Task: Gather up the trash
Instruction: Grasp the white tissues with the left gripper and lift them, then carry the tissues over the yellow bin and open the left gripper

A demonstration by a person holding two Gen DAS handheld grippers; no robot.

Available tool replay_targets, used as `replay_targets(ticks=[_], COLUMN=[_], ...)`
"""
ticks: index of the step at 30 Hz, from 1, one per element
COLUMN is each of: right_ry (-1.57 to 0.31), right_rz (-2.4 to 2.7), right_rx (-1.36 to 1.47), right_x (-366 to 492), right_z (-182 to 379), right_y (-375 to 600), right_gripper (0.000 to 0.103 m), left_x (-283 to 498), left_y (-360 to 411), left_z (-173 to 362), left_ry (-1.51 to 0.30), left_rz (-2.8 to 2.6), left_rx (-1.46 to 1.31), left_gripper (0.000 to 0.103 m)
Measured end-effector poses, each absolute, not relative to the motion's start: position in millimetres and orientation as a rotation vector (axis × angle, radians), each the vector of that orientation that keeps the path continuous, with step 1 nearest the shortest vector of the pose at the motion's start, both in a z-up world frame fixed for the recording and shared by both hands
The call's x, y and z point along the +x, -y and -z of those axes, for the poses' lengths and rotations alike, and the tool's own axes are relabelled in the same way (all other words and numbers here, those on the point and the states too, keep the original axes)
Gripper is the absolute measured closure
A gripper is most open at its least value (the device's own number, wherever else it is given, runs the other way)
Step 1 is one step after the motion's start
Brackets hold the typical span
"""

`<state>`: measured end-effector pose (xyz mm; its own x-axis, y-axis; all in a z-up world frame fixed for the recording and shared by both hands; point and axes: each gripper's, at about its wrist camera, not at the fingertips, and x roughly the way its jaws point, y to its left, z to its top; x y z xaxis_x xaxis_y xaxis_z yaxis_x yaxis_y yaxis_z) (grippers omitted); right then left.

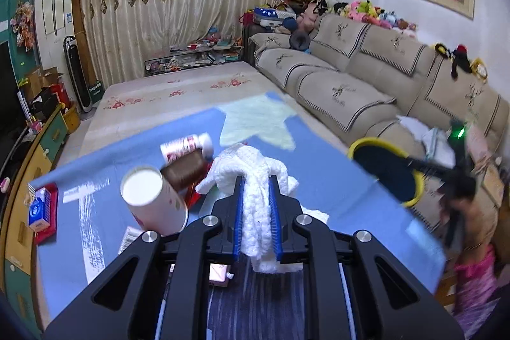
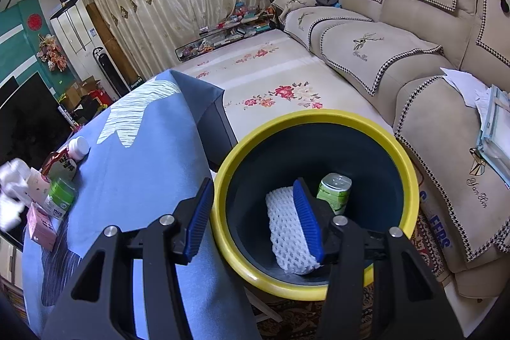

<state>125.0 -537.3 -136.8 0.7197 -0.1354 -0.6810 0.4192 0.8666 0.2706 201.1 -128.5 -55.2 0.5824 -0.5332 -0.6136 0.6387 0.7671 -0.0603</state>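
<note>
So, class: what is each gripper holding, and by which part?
Left gripper: white foam net, by its middle. Right gripper: yellow-rimmed dark bin, by its rim.

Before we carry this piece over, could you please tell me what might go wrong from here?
1. The foam net hangs loosely out of the shut left gripper, so it may snag or slip free on the way.
2. The tilted paper cup and brown bottle sit close beside it; a swing could knock them.
3. The right gripper straddles the bin rim, so the bin could tip.
</note>
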Motion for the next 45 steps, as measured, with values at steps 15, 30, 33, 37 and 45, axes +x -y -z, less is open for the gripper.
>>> replay_targets(ticks=[15, 30, 33, 37, 45], right_ry=[-0.645, -0.587, -0.587, -0.589, -0.612], right_rz=[0.363, 0.478, 0.493, 0.495, 0.467], right_rx=[0.487, 0.545, 0.56, 0.569, 0.553], right_x=[93, 45, 41, 39, 50], right_z=[130, 127, 130, 132, 137], right_y=[572, 626, 632, 636, 626], right_gripper=[0.053, 0.05, 0.05, 0.049, 0.046], left_x=[157, 147, 154, 164, 168], left_y=[219, 442, 470, 492, 409], left_z=[-1, 121, 142, 162, 134], left_ry=[-0.666, -0.846, -0.866, -0.865, -0.745], left_rz=[0.897, 1.092, 1.076, 1.027, 0.944], left_rx=[0.176, 0.295, 0.297, 0.29, 0.205], left_gripper=[0.088, 0.087, 0.082, 0.04, 0.029])
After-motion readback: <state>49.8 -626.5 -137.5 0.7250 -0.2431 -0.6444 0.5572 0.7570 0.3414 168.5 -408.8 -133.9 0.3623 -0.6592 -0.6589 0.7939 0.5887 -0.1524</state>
